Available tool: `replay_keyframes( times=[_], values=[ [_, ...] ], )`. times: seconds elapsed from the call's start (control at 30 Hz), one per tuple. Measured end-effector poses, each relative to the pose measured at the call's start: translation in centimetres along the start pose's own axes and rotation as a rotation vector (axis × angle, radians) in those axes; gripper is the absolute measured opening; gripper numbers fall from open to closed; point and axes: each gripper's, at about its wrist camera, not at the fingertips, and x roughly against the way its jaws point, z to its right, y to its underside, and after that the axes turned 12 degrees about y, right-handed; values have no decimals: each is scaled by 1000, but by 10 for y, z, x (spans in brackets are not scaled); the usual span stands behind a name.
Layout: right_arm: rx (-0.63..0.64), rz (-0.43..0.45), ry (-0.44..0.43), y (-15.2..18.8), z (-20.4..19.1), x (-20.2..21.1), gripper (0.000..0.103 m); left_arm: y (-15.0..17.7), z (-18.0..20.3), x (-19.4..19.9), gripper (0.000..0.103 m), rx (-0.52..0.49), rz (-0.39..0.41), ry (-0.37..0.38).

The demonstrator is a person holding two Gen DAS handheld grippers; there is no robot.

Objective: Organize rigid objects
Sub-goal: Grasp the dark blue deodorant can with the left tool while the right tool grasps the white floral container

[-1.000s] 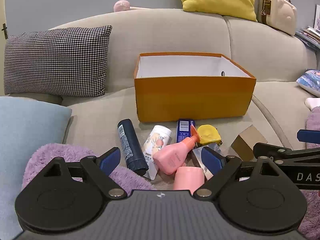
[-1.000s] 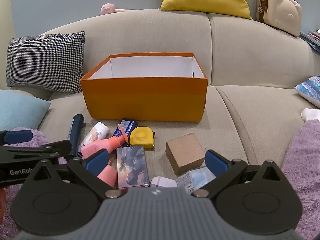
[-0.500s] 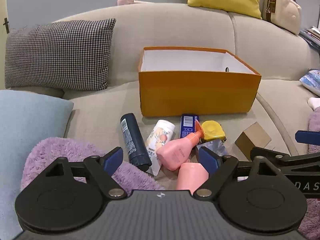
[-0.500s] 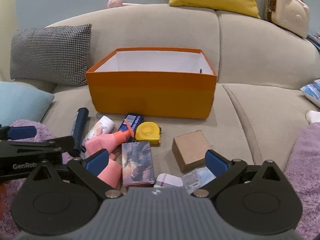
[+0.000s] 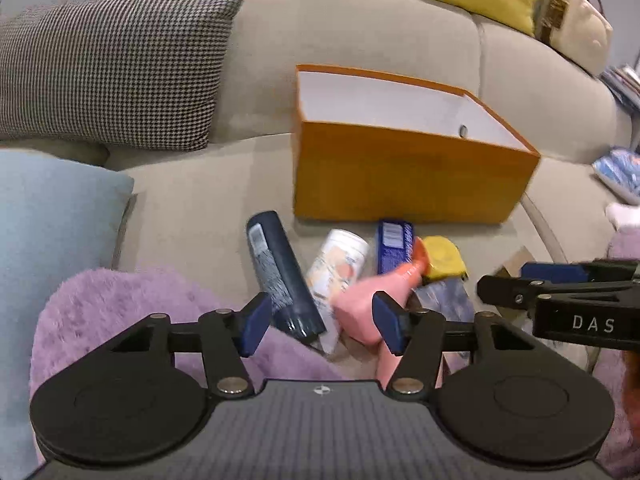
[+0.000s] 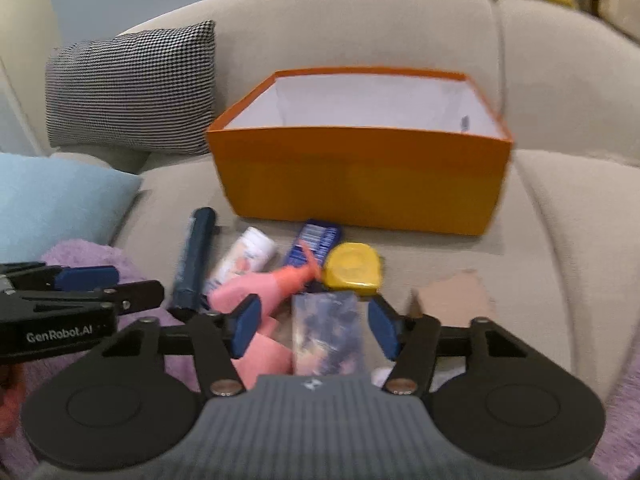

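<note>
Blurred view from right gripper [image 6: 316,326], jaws closing, blue pads apart above a picture card [image 6: 328,332], not pressing it. Beige sofa [image 6: 560,208] with an open orange box [image 6: 360,184], white inside. Before the box, a clutter: dark tube [image 6: 196,256], white bottle [image 6: 248,258], blue pack [image 6: 316,240], pink spray bottle [image 6: 260,286], yellow tape measure [image 6: 352,268], brown box [image 6: 456,296]. At left, left gripper [image 6: 80,292], purple rug [image 6: 84,252], blue cushion [image 6: 56,200], checked cushion [image 6: 132,88].
</note>
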Motion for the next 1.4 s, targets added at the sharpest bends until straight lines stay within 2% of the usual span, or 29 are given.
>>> replay_keyframes(
  times=[0.07,0.17,0.3,0.43,0.6,0.73,0.87,0.97,1.13,1.27,1.4],
  values=[
    [-7,-21,-35,-10,-7,-12,55,-10,-13,-6,62,50,-15,37],
    [6,-51,-80,-27,-22,-33,51,-25,-32,-18,61,126,-33,70],
    [20,-116,-113,-43,-40,-65,42,-40,-60,-40,59,237,-78,80],
    [9,-219,-125,-50,-51,-101,36,-47,-78,-66,59,293,-138,73],
    [-3,-312,-143,-50,-56,-133,36,-48,-88,-96,59,324,-208,80],
    [-11,-354,-150,-52,-60,-153,35,-49,-95,-110,59,335,-234,85],
    [13,-340,-147,-52,-69,-159,36,-49,-102,-119,59,345,-240,69],
    [49,-316,-146,-53,-79,-162,41,-49,-106,-120,59,359,-240,67],
    [108,-242,-160,-56,-91,-158,33,-52,-111,-113,58,344,-218,12],
    [99,-232,-174,-55,-91,-161,33,-49,-121,-112,55,396,-208,33],
    [76,-294,-212,-47,-92,-174,46,-46,-120,-117,54,389,-200,37]
  ],
)
